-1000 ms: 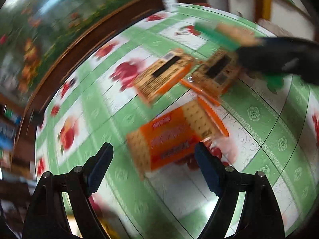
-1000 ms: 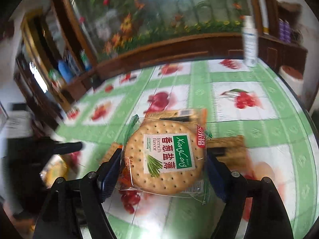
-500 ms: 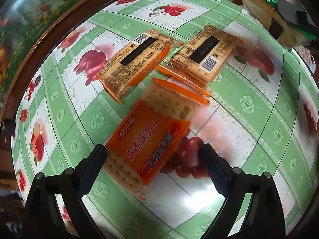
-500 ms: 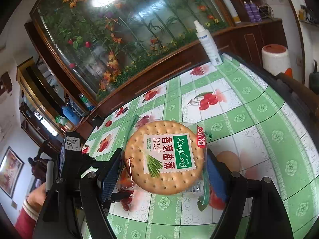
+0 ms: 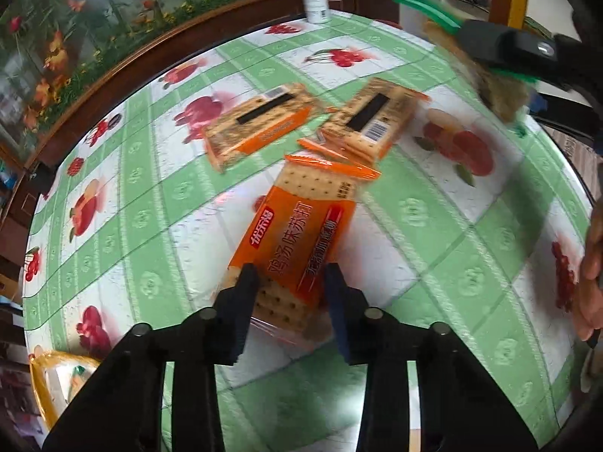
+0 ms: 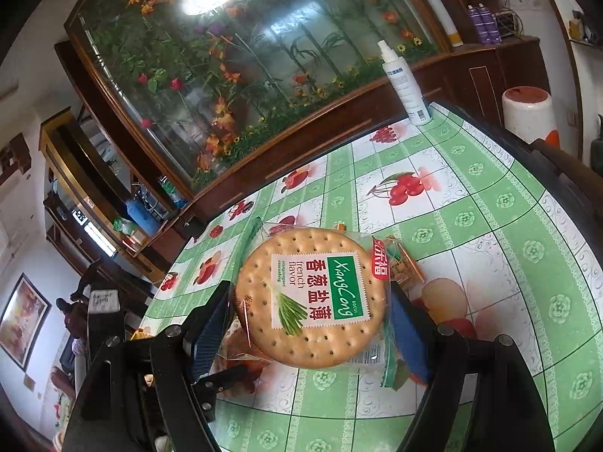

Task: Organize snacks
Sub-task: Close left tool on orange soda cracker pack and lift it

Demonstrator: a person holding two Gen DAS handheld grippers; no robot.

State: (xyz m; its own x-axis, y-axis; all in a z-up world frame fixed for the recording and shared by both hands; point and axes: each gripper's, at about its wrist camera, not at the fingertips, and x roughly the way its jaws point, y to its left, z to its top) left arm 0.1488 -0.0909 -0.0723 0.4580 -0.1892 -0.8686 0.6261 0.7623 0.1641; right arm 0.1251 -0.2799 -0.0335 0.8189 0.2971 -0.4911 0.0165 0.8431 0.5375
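- Left wrist view: our left gripper (image 5: 291, 277) pinches the near end of the orange cracker pack (image 5: 297, 237), which lies on the green fruit-print tablecloth (image 5: 433, 248); two more cracker packs (image 5: 260, 126) lie just beyond it.
- Right wrist view: our right gripper (image 6: 309, 312) clamps the round cracker pack (image 6: 311, 303) by its sides, above the tablecloth; a white spray bottle (image 6: 405, 86) stands at the far edge.

An orange cracker packet (image 5: 297, 248) lay flat on the bench, two similar packets (image 5: 260, 128) face-down behind it; a round cracker pack (image 6: 311, 301) was lifted.
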